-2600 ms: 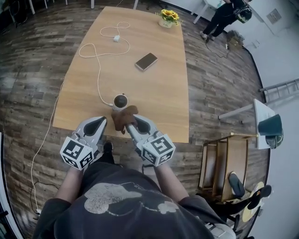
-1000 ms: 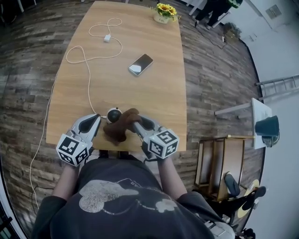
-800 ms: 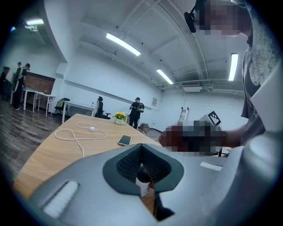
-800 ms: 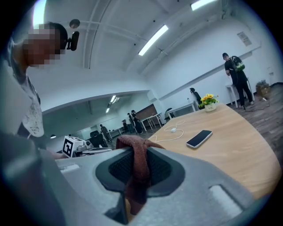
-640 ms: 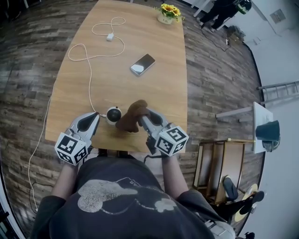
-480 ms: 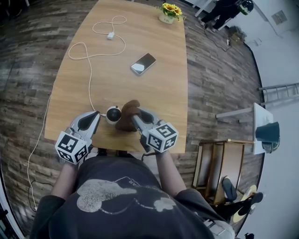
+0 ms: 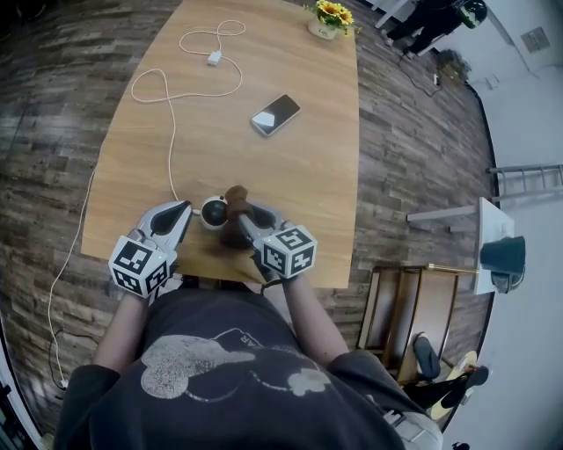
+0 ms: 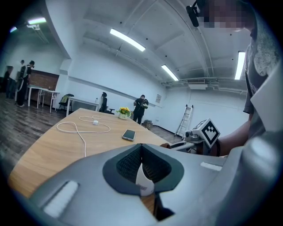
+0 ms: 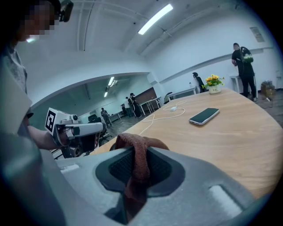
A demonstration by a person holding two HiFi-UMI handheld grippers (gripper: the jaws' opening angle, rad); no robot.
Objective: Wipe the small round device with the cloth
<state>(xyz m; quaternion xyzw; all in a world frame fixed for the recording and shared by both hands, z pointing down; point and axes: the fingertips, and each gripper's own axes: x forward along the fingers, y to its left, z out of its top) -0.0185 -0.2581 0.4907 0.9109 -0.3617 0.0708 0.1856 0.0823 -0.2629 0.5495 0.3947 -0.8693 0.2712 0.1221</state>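
The small round device (image 7: 213,211), white with a dark top, sits near the table's front edge. My left gripper (image 7: 186,210) reaches it from the left and is shut on its white body (image 8: 144,182). The brown cloth (image 7: 234,209) is bunched against the device's right side, pinched in my shut right gripper (image 7: 241,221). In the right gripper view the cloth (image 9: 138,152) folds over the pads (image 9: 116,170) and hides the device. The left gripper (image 9: 76,130) shows beyond it.
A white cable (image 7: 171,104) winds from the device to a plug far back on the wooden table (image 7: 308,176). A phone (image 7: 275,113) lies mid-table and a flower pot (image 7: 330,17) at the far end. A wooden chair (image 7: 413,303) stands right of the table.
The right gripper has carried the cloth left, from beside the device to pressed against its right side. The left gripper has stayed at the device.
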